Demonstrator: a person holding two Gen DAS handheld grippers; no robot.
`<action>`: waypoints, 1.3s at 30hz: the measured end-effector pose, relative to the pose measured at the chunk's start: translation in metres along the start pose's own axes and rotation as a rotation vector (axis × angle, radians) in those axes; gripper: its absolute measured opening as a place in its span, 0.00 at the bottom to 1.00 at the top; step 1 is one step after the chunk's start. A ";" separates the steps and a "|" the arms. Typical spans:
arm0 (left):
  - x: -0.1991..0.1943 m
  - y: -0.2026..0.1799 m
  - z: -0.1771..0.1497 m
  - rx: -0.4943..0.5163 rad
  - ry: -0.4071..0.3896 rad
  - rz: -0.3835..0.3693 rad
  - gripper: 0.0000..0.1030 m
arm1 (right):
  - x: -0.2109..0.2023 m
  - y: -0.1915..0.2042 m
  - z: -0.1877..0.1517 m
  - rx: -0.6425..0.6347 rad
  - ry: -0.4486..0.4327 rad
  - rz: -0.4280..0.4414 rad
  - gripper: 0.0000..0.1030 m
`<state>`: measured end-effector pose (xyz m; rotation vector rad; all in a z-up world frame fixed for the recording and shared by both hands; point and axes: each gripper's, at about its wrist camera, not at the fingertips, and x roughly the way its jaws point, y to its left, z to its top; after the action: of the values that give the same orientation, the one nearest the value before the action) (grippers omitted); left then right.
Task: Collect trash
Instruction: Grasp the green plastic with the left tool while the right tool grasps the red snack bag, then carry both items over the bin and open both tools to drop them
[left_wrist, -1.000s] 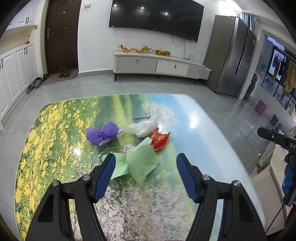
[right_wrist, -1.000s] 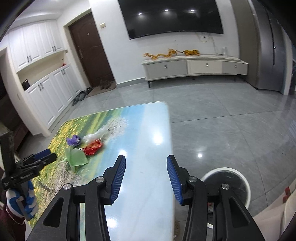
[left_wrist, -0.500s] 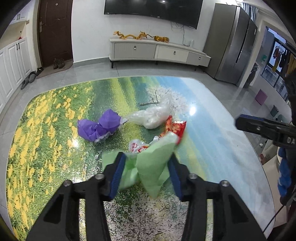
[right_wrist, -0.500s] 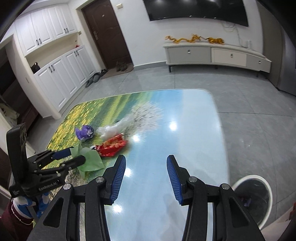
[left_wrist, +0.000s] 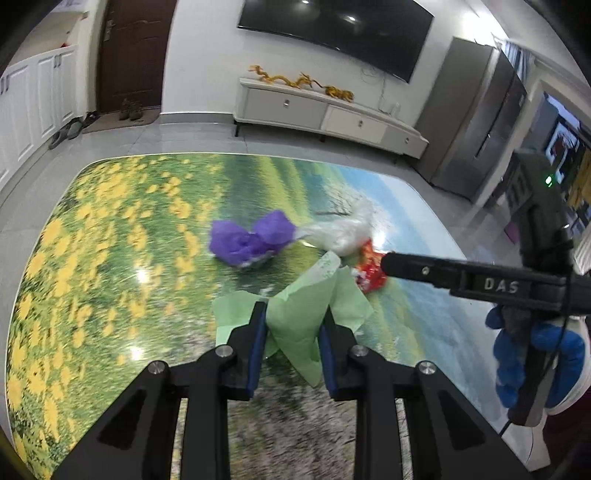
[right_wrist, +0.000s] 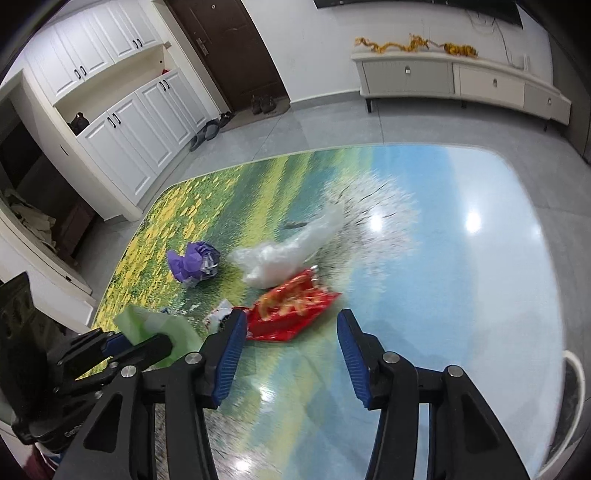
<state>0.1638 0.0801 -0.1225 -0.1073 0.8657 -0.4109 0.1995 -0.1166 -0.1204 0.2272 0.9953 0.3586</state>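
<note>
The table (left_wrist: 110, 229), printed with a flower meadow, carries four pieces of trash in a loose cluster near its middle: one green paper (left_wrist: 306, 306), one clear plastic bag (right_wrist: 284, 254), one red snack wrapper (right_wrist: 291, 310) and one purple wad (left_wrist: 251, 240). The left gripper (left_wrist: 291, 332) is closing, its pads pressing a raised fold of the green paper. The right gripper (right_wrist: 291, 343) is opening and empty; the red wrapper lies just ahead of its fingertips, long axis running crosswise to the jaws, nearer this hand than the other.
</note>
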 end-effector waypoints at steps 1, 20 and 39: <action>-0.003 0.004 -0.001 -0.008 -0.005 0.002 0.24 | 0.002 0.001 0.000 0.006 0.005 0.000 0.48; -0.054 0.044 -0.029 -0.112 -0.068 0.017 0.24 | 0.030 0.026 0.006 0.017 0.040 -0.147 0.31; -0.083 -0.003 -0.033 -0.081 -0.091 0.014 0.24 | -0.047 0.005 -0.042 -0.006 -0.029 -0.028 0.07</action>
<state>0.0897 0.1125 -0.0835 -0.1932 0.7930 -0.3556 0.1398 -0.1297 -0.1046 0.2121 0.9679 0.3320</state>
